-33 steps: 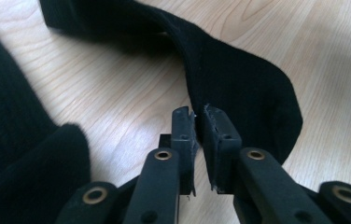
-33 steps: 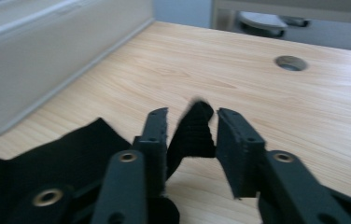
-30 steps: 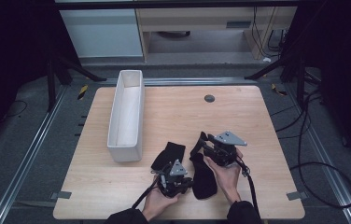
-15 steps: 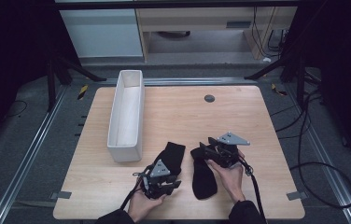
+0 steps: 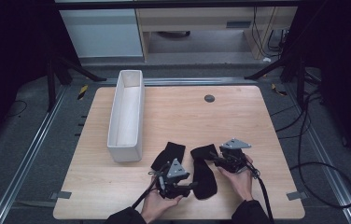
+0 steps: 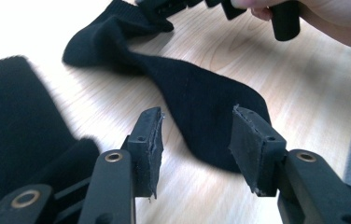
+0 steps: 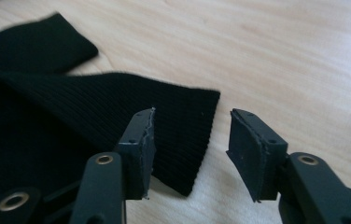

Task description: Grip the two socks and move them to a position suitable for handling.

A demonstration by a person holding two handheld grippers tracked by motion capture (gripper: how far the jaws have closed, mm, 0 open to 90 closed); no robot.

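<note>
We see two black ribbed socks lying flat on the table [image 5: 257,140], near its six-o'clock edge. One sock [image 5: 204,172] stretches between our grippers; the other sock [image 5: 169,155] lies just beside it at nine o'clock. Our left gripper [image 5: 190,185] has just been opening, its jaws apart over the first sock's toe without pressing it. Our right gripper [image 5: 215,159] stands open at that sock's cuff. One white bin [image 5: 126,116] stands at ten o'clock.

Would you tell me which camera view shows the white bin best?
The high view: the long white bin stands whole and open-topped on the table's left part. Both gripper views look at black socks and tabletop instead.
</note>
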